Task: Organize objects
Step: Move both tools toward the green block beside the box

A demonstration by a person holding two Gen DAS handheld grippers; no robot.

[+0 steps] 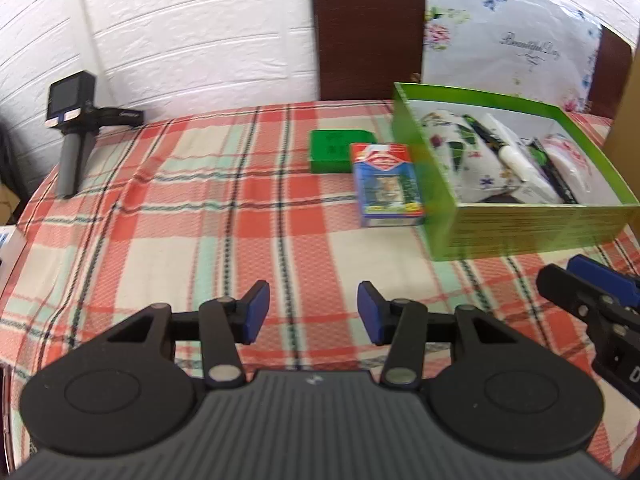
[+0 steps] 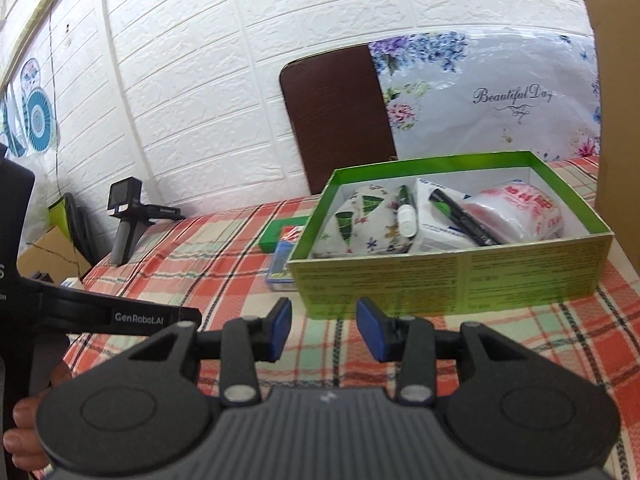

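Observation:
A green open box (image 1: 532, 232) (image 2: 460, 280) stands on the plaid tablecloth (image 1: 200, 220) and holds a floral pouch (image 1: 456, 156) (image 2: 360, 220), a white tube (image 1: 516, 156) (image 2: 407, 220), a black pen (image 2: 460, 216) and a pink-printed packet (image 2: 516, 212). A blue and red carton (image 1: 386, 184) (image 2: 282, 264) lies just left of the box. A small green box (image 1: 340, 150) (image 2: 276, 232) lies behind it. My left gripper (image 1: 313, 312) is open and empty above the cloth. My right gripper (image 2: 324, 330) is open and empty just before the box's front wall; it also shows in the left wrist view (image 1: 592, 296).
A black camera on a grey handle (image 1: 74, 136) (image 2: 124, 216) stands at the table's far left by the white brick wall. A dark chair back (image 1: 368, 28) (image 2: 336, 116) and a floral bag (image 1: 508, 40) (image 2: 488, 96) are behind the table. Brown cardboard (image 2: 616, 120) stands at the right.

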